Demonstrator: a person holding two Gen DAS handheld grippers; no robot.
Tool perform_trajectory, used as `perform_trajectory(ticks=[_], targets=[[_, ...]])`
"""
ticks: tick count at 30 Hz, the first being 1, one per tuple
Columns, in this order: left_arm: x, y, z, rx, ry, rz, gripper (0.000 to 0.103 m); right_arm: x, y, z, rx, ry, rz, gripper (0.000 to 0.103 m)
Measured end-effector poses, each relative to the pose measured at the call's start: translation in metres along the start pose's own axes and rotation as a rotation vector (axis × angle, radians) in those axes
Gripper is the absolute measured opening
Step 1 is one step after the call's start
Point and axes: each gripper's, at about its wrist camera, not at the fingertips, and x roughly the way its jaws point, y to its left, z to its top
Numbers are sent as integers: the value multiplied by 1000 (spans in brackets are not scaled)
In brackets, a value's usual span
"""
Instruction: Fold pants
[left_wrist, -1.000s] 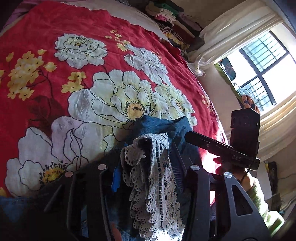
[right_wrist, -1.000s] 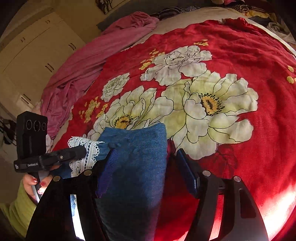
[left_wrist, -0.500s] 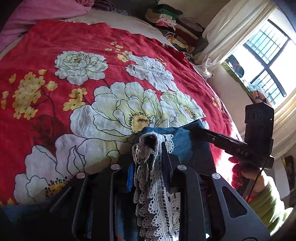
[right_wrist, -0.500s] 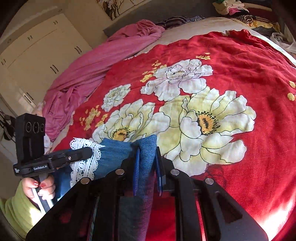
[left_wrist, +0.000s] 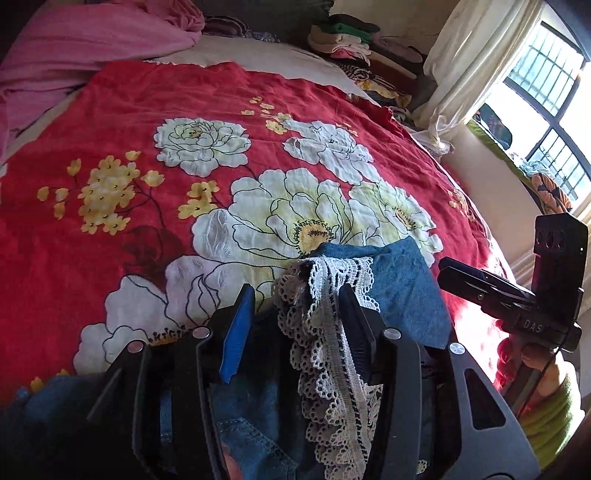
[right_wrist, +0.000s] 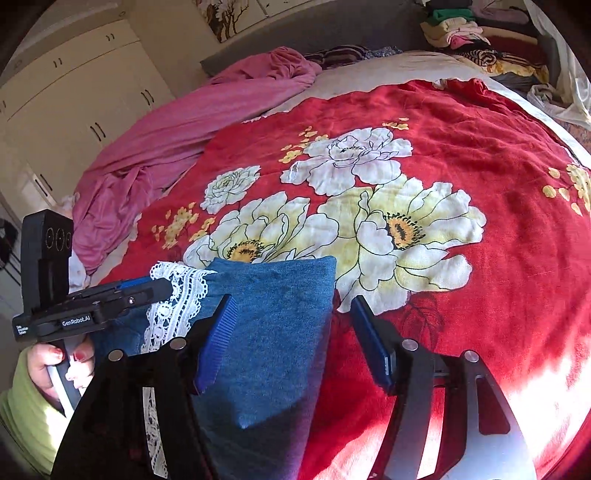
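Note:
The pants (right_wrist: 273, 325) are blue denim with a white lace hem (right_wrist: 173, 302), folded and lying on the red flowered bedspread (right_wrist: 461, 155) near its front edge. My right gripper (right_wrist: 291, 301) stands over the fold's right corner, its jaws opening with denim between them, and the pads do not press on it. My left gripper (left_wrist: 295, 295) is opening too. The lace hem (left_wrist: 325, 332) drapes loosely against its right finger, and its blue left pad (left_wrist: 236, 332) is bare. Each gripper shows in the other's view: the left gripper (right_wrist: 140, 291) and the right gripper (left_wrist: 461, 269).
A pink blanket (right_wrist: 177, 125) lies bunched along the bed's far left. Stacked clothes (left_wrist: 351, 40) sit at the head of the bed beside a white curtain (left_wrist: 465, 55) and a barred window (left_wrist: 546, 85). White wardrobes (right_wrist: 74, 74) stand at the left. A hand in a green sleeve (right_wrist: 22, 398) holds the left gripper.
Half a second ago both grippers were pinched on the pants, the left on the lace and the right on the denim corner. Both have let go, spread wide and risen slightly.

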Motion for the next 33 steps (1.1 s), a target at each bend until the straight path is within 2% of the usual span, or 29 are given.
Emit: perform_trajectory(ticks=[2, 7, 12, 17, 22, 29, 33], targets=[[-9, 1, -4, -10, -17, 0, 44, -7, 3, -6, 3, -3, -1, 67], [-30, 6, -17, -41, -37, 0, 44, -24, 10, -25, 18, -14, -16, 70], [-49, 4, -29, -30, -50, 19, 49, -43, 21, -42, 9, -45, -34, 78], [-65, 1, -44, -50, -45, 1, 52, -60, 23, -58, 38, -55, -15, 81], [-71, -3, -68, -96, -17, -45, 52, -70, 27, -76, 36, -35, -8, 81], [-73, -10, -105, -146, 59, -110, 52, -60, 31, -110, 23, 62, 20, 81], [-66, -18, -121, -151, 110, -135, 51, -55, 26, -125, 44, 98, 31, 76]])
